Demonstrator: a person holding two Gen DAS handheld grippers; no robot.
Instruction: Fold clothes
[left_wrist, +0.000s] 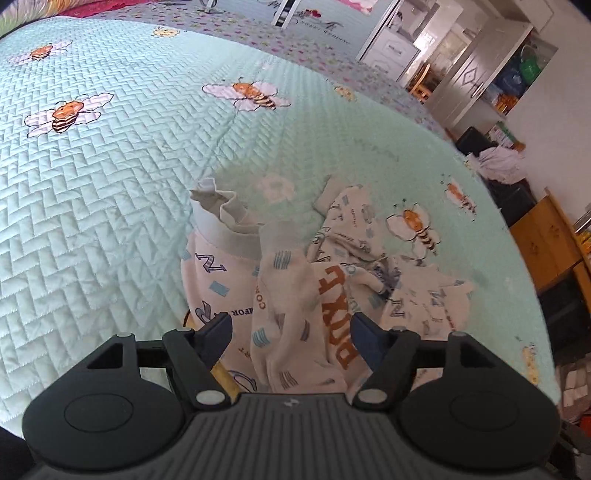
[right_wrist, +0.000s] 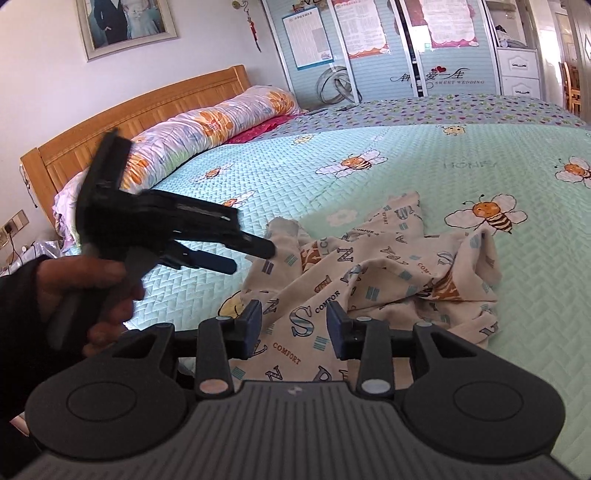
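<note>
On the left, a hand in a dark sleeve grips the left hand-held gripper, tilted down toward the cream letter-printed garment. Its jaws stand apart above the cloth, pressing on nothing. The garment lies crumpled on the mint bee-patterned quilt of the bed, near its close edge. To the right, the right hand-held gripper hangs low over the garment's near part, jaws partly apart, with fabric showing between them but not pinched.
</note>
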